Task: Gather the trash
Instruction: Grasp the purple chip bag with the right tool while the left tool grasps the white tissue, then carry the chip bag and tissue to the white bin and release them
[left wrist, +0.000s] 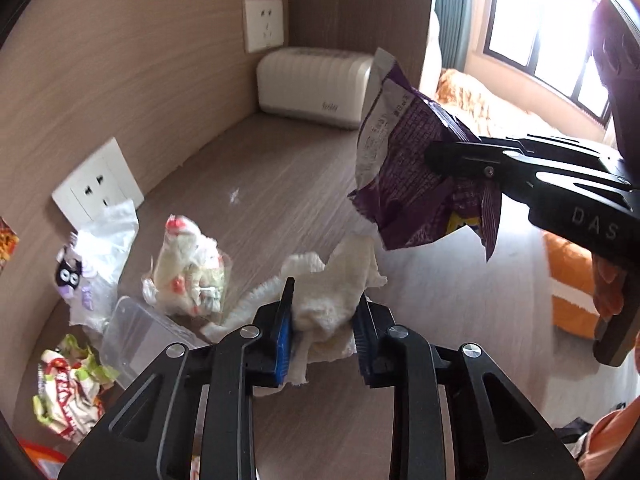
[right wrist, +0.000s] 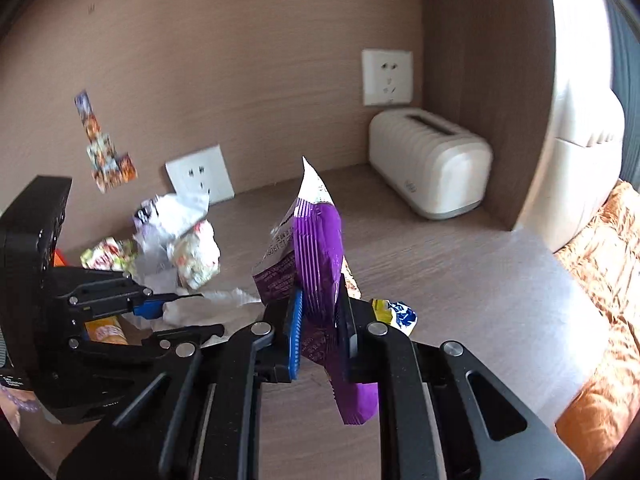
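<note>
Left claw [left wrist: 324, 320] clenched on crumpled white paper towel [left wrist: 328, 284], low over the near middle of the tabletop [left wrist: 248, 168]; right claw [right wrist: 320, 320] clenched on purple snack wrapper [right wrist: 316, 248], lifted clear of the surface, off to the right in the left wrist view. Risks: towel gripped only at its near bunch, far end trailing loose toward the tabletop, so likely to drag or snag the clear plastic lid [left wrist: 140, 332] and the wrapped white-and-red bundle [left wrist: 188, 268] just to its left, scattering them. Thin slick film pinched mid-body, so possible slip-out under a fast swing; yellow-and-blue scrap [right wrist: 396, 312] just right of the pads looks separate or barely attached, could drop. Both claws near each other, collision possible if brought together. Still uncollected at far left: cat-print bag [left wrist: 92, 256], green-and-red wrapper [left wrist: 68, 380]. No bin in view, so drop target cannot be told. Wrapper long axis near vertical, torn white top corner pointing up and slightly far, lower end hanging below the pads. Towel long axis roughly near-to-far, leaning left.
</note>
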Demonstrator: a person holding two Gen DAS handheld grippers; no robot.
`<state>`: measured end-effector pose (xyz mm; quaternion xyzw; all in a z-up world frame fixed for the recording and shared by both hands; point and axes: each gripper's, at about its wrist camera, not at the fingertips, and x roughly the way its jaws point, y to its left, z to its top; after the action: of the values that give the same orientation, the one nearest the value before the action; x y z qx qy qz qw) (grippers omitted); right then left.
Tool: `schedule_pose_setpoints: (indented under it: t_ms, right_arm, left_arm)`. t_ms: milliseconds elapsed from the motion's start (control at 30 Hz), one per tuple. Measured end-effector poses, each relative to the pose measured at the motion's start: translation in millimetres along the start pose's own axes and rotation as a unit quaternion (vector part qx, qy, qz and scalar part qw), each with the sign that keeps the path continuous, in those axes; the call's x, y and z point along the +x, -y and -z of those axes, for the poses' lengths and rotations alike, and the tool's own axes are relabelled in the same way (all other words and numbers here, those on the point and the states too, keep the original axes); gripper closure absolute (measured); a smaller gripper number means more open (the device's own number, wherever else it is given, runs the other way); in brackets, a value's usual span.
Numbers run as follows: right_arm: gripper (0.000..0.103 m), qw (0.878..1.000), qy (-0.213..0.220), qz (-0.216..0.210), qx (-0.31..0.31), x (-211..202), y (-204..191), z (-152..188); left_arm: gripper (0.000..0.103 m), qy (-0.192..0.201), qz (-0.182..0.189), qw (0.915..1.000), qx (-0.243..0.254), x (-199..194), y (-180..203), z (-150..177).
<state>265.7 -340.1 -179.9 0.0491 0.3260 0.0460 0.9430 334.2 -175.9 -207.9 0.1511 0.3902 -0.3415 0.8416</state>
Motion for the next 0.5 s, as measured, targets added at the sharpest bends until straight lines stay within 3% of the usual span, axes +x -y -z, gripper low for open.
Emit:
schedule_pose_setpoints:
  t_ms: [233,500]
  right_arm:
    - [0.087,0.999,0.041,0.014,0.016,-58.8,17.4,-3.6]
    - [0.087,0.996,0.06,0.059,0.041,-133.2,50.9,19.4]
  left_arm:
    - [0.077,0.036,0.017,0.9992,0.011,-36.2,40.9,-14.3]
    - [0.077,0.039,0.052,0.9967,0.048,-58.8,115.1,-6.7]
